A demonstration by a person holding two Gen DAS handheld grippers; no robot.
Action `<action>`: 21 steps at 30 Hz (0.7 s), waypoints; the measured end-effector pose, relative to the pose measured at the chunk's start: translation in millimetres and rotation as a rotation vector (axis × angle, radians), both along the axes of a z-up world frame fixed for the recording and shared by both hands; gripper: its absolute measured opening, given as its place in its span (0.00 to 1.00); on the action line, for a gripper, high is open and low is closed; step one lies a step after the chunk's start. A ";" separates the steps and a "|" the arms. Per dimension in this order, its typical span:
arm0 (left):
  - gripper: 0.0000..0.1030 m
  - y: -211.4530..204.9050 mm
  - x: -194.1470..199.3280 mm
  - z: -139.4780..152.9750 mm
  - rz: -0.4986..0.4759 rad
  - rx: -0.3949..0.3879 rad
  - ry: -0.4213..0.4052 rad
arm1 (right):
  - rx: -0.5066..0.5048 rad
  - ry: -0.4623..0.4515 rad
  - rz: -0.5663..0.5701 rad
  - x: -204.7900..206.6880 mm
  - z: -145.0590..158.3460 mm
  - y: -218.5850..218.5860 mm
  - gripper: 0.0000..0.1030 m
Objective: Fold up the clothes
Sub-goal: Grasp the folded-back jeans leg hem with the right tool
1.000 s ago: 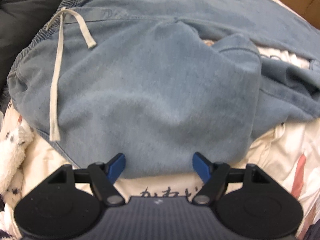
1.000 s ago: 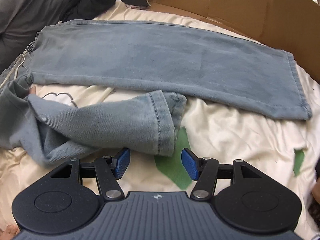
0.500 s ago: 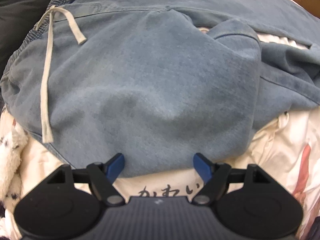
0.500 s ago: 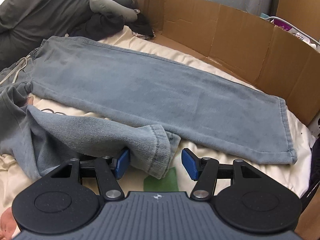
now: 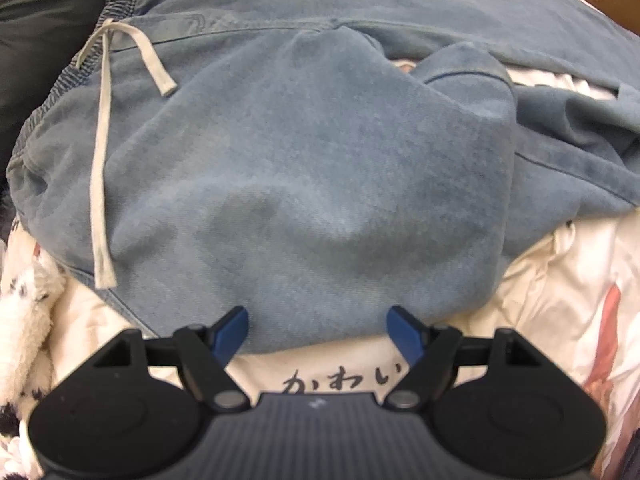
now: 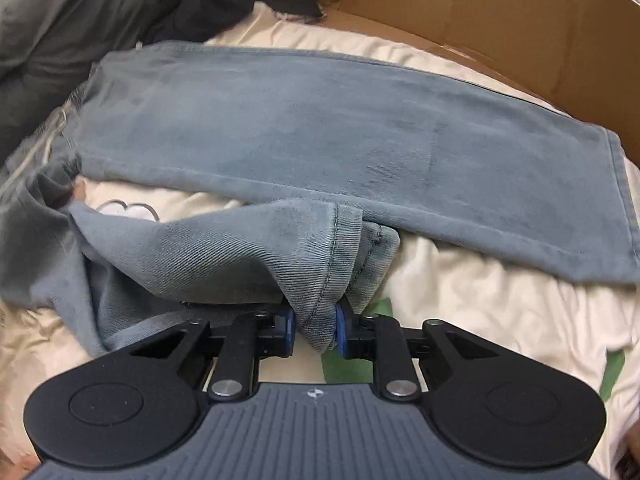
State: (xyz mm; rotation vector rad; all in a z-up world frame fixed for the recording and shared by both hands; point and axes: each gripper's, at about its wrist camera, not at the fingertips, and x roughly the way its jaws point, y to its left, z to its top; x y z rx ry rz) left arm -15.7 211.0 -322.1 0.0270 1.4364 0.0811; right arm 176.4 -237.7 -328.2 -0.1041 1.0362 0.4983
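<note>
Light blue jeans [image 5: 304, 168] lie on a cream bedsheet [image 5: 560, 320], waistband and white drawstring [image 5: 102, 152] at the upper left of the left wrist view. My left gripper [image 5: 318, 332] is open, its blue fingertips either side of the near edge of the bunched seat fabric. In the right wrist view one leg [image 6: 340, 132] lies flat and stretched out to the right. The other leg is crumpled, and my right gripper [image 6: 315, 330] is shut on its hem cuff [image 6: 320, 280], the denim pinched between the blue pads.
A cardboard wall [image 6: 500, 20] runs along the far and right side of the bed. Dark grey clothing [image 6: 60, 28] is piled at the upper left. A fluffy white spotted item [image 5: 20, 312] sits at the left edge. Green patches [image 6: 352, 364] mark the sheet.
The right gripper went from open around the crumpled leg's hem to shut on the cuff. The left gripper stayed open at the seat fabric's edge, shifting only slightly.
</note>
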 end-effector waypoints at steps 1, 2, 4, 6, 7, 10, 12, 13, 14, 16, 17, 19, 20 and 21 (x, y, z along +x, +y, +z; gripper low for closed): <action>0.76 0.3 -1.0 2.5 0.004 -0.002 -0.006 | 0.005 0.010 -0.005 -4.3 2.7 -3.7 0.17; 0.76 0.7 -2.1 5.1 0.008 -0.005 -0.011 | 0.008 0.016 -0.007 -9.3 6.1 -7.0 0.17; 0.76 1.4 -4.1 10.1 0.015 -0.010 -0.023 | 0.009 0.020 0.000 -23.8 17.5 -13.3 0.17; 0.76 2.1 -6.2 15.2 0.023 -0.015 -0.034 | 0.011 0.025 0.008 -39.4 29.9 -19.8 0.17; 0.76 2.3 -7.4 17.6 0.025 -0.018 -0.039 | 0.012 0.027 0.012 -47.2 36.2 -23.0 0.17; 0.76 1.7 -13.1 24.8 0.031 -0.029 -0.052 | 0.027 0.032 0.009 -72.8 55.3 -31.7 0.17; 0.76 0.6 -16.0 28.0 0.030 -0.041 -0.060 | 0.034 0.035 -0.007 -90.0 65.9 -36.0 0.16; 0.76 0.0 -17.3 29.4 0.029 -0.049 -0.065 | 0.036 0.037 -0.017 -97.5 70.3 -38.0 0.16; 0.76 -0.6 -18.6 30.8 0.028 -0.056 -0.069 | 0.039 0.040 -0.027 -104.2 74.4 -40.3 0.16; 0.76 -1.8 -21.3 33.6 0.026 -0.070 -0.077 | 0.041 0.046 -0.047 -115.2 81.5 -45.1 0.16; 0.76 -2.4 -22.6 35.0 0.025 -0.077 -0.082 | 0.043 0.046 -0.056 -119.9 85.9 -47.4 0.16; 0.76 -3.6 -25.2 37.8 0.023 -0.091 -0.090 | 0.051 0.045 -0.075 -127.6 96.9 -51.9 0.16; 0.76 -4.2 -26.5 39.2 0.022 -0.098 -0.094 | 0.054 0.044 -0.081 -131.1 102.5 -53.6 0.15; 0.76 -4.8 -27.8 40.6 0.021 -0.105 -0.098 | 0.055 0.041 -0.082 -134.4 108.4 -54.5 0.15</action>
